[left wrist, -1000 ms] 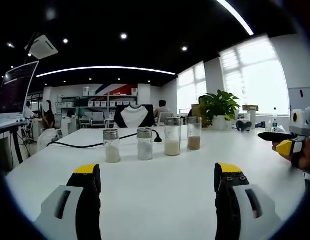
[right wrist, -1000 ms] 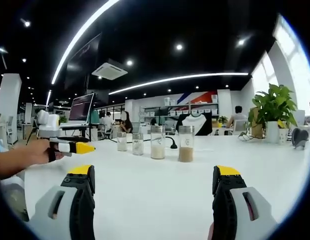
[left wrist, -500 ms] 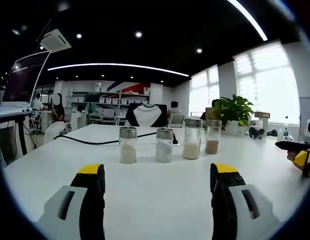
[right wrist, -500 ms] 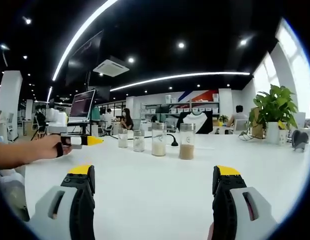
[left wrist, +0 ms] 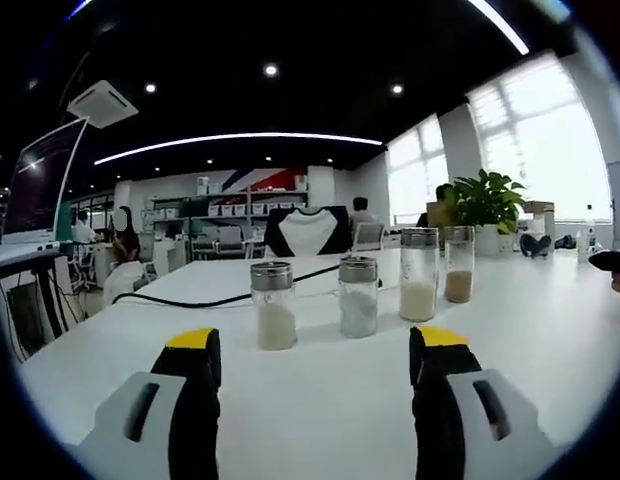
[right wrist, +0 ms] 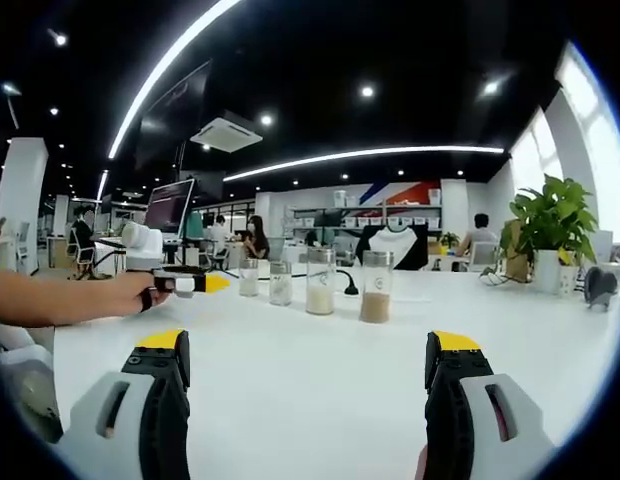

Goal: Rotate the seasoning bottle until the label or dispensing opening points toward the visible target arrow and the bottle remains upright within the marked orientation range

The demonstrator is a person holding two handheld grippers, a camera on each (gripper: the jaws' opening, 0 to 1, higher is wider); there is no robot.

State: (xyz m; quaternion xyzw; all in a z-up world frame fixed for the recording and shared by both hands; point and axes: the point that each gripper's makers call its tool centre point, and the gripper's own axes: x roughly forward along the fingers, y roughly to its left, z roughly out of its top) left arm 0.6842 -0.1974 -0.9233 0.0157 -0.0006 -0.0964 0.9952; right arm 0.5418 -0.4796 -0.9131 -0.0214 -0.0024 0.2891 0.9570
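While four seasoning bottles stand upright in a row at frame centre on the white table, both the left gripper and right gripper hang with jaws wide apart; approach level, clamp low, then twist without tipping

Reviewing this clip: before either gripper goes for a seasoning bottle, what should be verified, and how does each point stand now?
1. Left gripper open: ok, jaws apart, nothing between them.
2. Right gripper open: ok, jaws apart and empty.
3. Four seasoning bottles upright in a row on the white table: ok.
4. Path from left gripper to the nearest bottle free: ok; the black cable lies behind the row.
5. Target arrow or orientation marks visible: cannot tell, none made out on the table.
6. Label or opening direction on the bottles: cannot tell, too small.
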